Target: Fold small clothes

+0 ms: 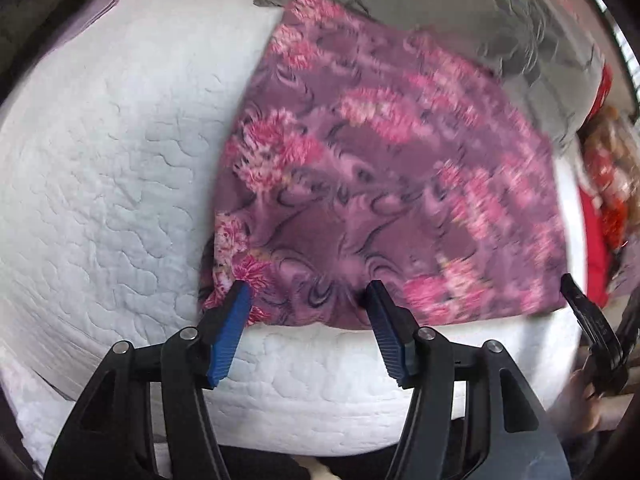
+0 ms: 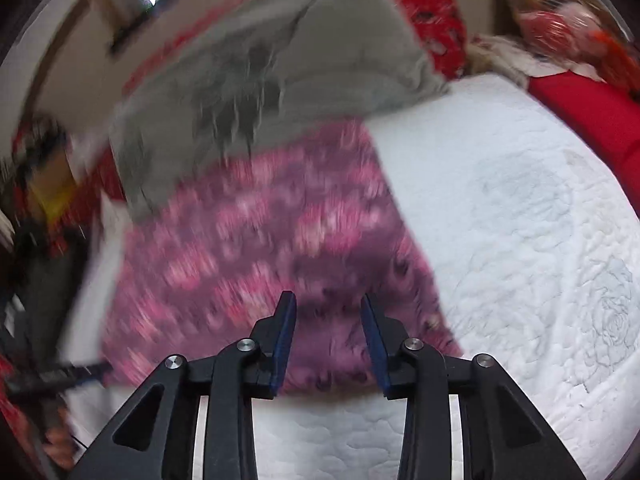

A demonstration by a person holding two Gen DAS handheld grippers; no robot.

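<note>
A purple cloth with pink flowers (image 1: pixel 384 184) lies flat on a white quilted mattress (image 1: pixel 100 184). My left gripper (image 1: pixel 308 294) is open, its blue-padded fingers over the cloth's near edge close to its left corner. The right gripper shows at the right edge of the left wrist view (image 1: pixel 588 320). In the blurred right wrist view the same cloth (image 2: pixel 260 252) lies ahead, and my right gripper (image 2: pixel 328 300) is open, fingertips over the cloth's near edge by its right corner. Nothing is held.
A grey patterned cloth (image 1: pixel 460 12) lies beyond the purple one, partly under it; it also shows in the right wrist view (image 2: pixel 280 64). Red fabric (image 2: pixel 592 116) and clutter lie past the mattress's right side. The mattress (image 2: pixel 520 220) extends to the right.
</note>
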